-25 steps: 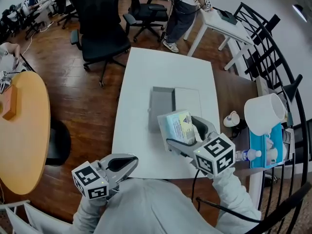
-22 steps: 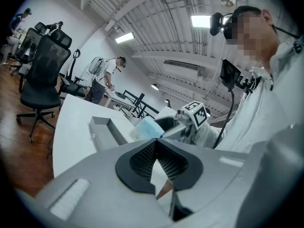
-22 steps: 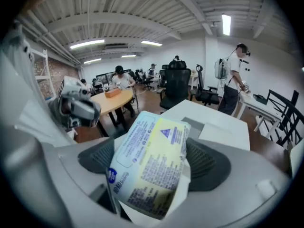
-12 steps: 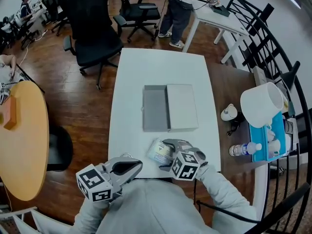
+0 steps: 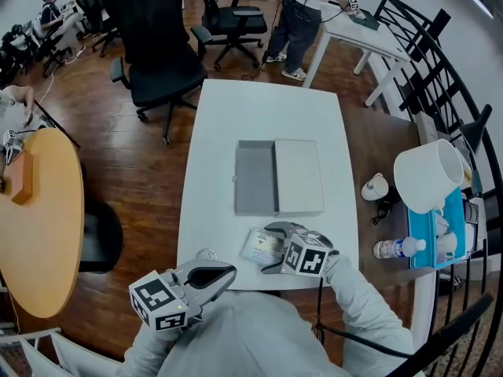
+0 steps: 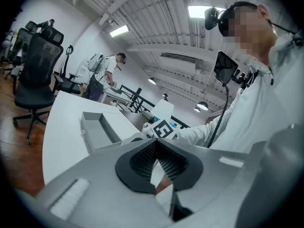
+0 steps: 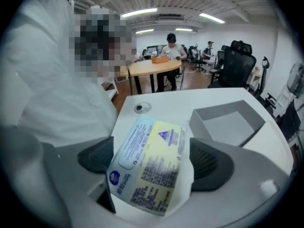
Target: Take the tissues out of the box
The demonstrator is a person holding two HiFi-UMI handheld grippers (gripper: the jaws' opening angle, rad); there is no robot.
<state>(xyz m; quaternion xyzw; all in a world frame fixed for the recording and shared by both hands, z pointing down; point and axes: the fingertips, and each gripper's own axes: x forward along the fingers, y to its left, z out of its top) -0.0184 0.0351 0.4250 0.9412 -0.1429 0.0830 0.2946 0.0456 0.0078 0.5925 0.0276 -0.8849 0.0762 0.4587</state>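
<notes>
The tissue pack (image 5: 259,247), pale yellow and blue with print, lies low over the near edge of the white table (image 5: 267,112). My right gripper (image 5: 275,248) is shut on it. In the right gripper view the pack (image 7: 149,165) fills the gap between the two dark pads (image 7: 211,163). The grey box (image 5: 255,177) stands open and empty at the table's middle, with its lid (image 5: 299,177) flat beside it on the right. My left gripper (image 5: 228,272) hovers off the table's near edge, close to my body. Its jaws are shut on nothing and point toward the box (image 6: 97,127).
A small round object (image 7: 141,108) lies on the table near the front left corner. Black office chairs (image 5: 161,61) stand beyond the far left, and a round wooden table (image 5: 39,226) is at the left. A side desk with a white lamp (image 5: 428,179) and a bottle (image 5: 397,248) is at the right.
My right gripper brought the tissue pack from above the box down and back to the table's near edge, then stayed nearly still. The left gripper barely moved.
</notes>
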